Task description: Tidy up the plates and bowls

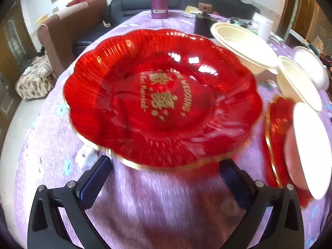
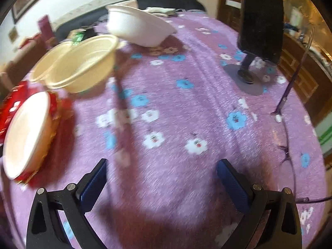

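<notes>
Purple flowered cloth [image 2: 176,108] covers the round table, and both views are blurred. From the left wrist view, the left gripper [image 1: 166,166] stands released, fingers spread wide beside the near rim of a big red scalloped plate [image 1: 161,95] with gold lettering, nothing on it. Rightward sit nested cream bowls [image 1: 244,43], then a white bowl [image 1: 309,147] on a second red plate [image 1: 276,137]. The right gripper [image 2: 161,170] hangs released above bare cloth, grasping nothing.

A large plate [image 1: 161,97] lies on the table [image 1: 145,203], bowls [image 1: 244,45] right of it.
</notes>
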Action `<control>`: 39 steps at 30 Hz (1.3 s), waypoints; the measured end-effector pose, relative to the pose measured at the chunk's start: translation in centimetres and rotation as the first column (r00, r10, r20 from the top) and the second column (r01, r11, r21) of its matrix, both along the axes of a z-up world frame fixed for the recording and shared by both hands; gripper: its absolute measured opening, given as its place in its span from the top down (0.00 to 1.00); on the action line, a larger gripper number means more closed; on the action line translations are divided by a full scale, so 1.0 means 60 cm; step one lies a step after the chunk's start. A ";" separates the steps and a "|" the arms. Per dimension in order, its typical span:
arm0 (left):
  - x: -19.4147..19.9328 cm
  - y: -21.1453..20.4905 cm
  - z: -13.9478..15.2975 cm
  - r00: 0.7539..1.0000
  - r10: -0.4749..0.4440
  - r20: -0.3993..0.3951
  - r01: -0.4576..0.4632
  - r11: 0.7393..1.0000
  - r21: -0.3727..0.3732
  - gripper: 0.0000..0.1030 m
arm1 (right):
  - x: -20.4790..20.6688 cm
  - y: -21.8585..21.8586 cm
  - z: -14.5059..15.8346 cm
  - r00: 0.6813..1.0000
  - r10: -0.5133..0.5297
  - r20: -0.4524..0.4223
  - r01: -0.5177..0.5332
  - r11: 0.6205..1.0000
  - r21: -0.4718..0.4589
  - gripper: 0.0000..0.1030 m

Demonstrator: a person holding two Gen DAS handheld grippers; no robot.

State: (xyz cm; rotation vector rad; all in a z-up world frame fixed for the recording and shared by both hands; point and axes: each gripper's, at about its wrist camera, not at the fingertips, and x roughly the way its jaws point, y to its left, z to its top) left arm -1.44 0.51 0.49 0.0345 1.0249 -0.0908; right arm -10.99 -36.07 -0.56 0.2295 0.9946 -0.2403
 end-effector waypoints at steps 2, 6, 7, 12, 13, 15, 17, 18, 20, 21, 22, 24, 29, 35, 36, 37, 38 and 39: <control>-0.015 0.007 0.007 1.000 -0.009 0.008 0.009 1.000 -0.027 0.00 | -0.016 0.000 0.008 0.999 0.032 0.021 -0.033 0.999 0.039 0.01; -0.057 0.025 0.024 0.998 -0.042 0.057 0.044 0.998 -0.046 0.00 | -0.042 0.012 0.032 0.995 0.075 0.059 -0.077 0.997 0.029 0.01; -0.063 0.029 0.026 0.997 -0.045 0.058 0.047 0.998 -0.041 0.00 | -0.052 0.020 0.046 0.991 0.101 0.092 -0.104 0.994 0.034 0.01; -0.074 0.053 0.040 0.997 -0.020 0.071 0.024 0.999 -0.049 0.00 | -0.066 0.079 0.111 0.936 0.269 0.228 -0.291 0.955 0.065 0.01; -0.076 0.057 0.043 0.997 -0.014 0.075 0.018 0.998 -0.053 0.00 | -0.060 0.100 0.124 0.914 0.317 0.255 -0.348 0.934 0.086 0.02; -0.079 0.062 0.050 0.996 -0.013 0.089 0.018 0.998 -0.053 0.00 | -0.043 0.129 0.134 0.891 0.376 0.256 -0.417 0.900 0.128 0.09; -0.084 0.067 0.057 0.994 -0.017 0.107 0.021 0.999 -0.040 0.00 | -0.022 0.175 0.138 0.857 0.453 0.246 -0.502 0.843 0.195 0.34; -0.085 0.070 0.061 0.993 -0.012 0.117 0.017 0.999 -0.035 0.00 | -0.021 0.194 0.140 0.843 0.481 0.240 -0.529 0.823 0.208 0.36; -0.087 0.081 0.068 0.992 0.000 0.128 0.006 0.999 -0.043 0.00 | -0.008 0.241 0.141 0.821 0.525 0.226 -0.568 0.792 0.225 0.36; -0.088 0.088 0.071 0.991 0.006 0.132 0.002 0.999 -0.054 0.00 | -0.001 0.264 0.141 0.806 0.546 0.229 -0.590 0.774 0.231 0.36; -0.089 0.093 0.072 0.991 0.011 0.132 -0.003 0.998 -0.064 0.00 | 0.006 0.291 0.141 0.787 0.571 0.233 -0.615 0.757 0.221 0.35; -0.089 0.097 0.070 0.992 0.013 0.128 -0.005 0.998 -0.069 0.00 | 0.019 0.316 0.135 0.779 0.586 0.223 -0.626 0.749 0.217 0.35; -0.093 0.109 0.063 0.992 0.016 0.124 -0.006 0.997 -0.077 0.00 | 0.065 0.332 0.081 0.817 0.550 0.174 -0.576 0.758 0.306 0.36; -0.086 0.118 0.057 0.992 0.033 0.120 -0.021 0.995 -0.100 0.00 | 0.083 0.284 0.065 0.899 0.413 0.146 -0.438 0.854 0.281 0.37; -0.085 0.118 0.056 0.992 0.032 0.120 -0.020 0.995 -0.099 0.00 | 0.080 0.273 0.068 0.908 0.388 0.159 -0.418 0.872 0.254 0.37; -0.084 0.118 0.055 0.993 0.031 0.118 -0.019 0.995 -0.097 0.00 | 0.075 0.258 0.074 0.924 0.344 0.167 -0.373 0.908 0.193 0.37; -0.084 0.119 0.054 0.993 0.031 0.116 -0.020 0.995 -0.096 0.00 | 0.071 0.242 0.080 0.938 0.304 0.167 -0.329 0.933 0.149 0.37; -0.083 0.119 0.053 0.993 0.033 0.114 -0.022 0.995 -0.095 0.00 | 0.068 0.229 0.083 0.950 0.264 0.167 -0.282 0.955 0.096 0.37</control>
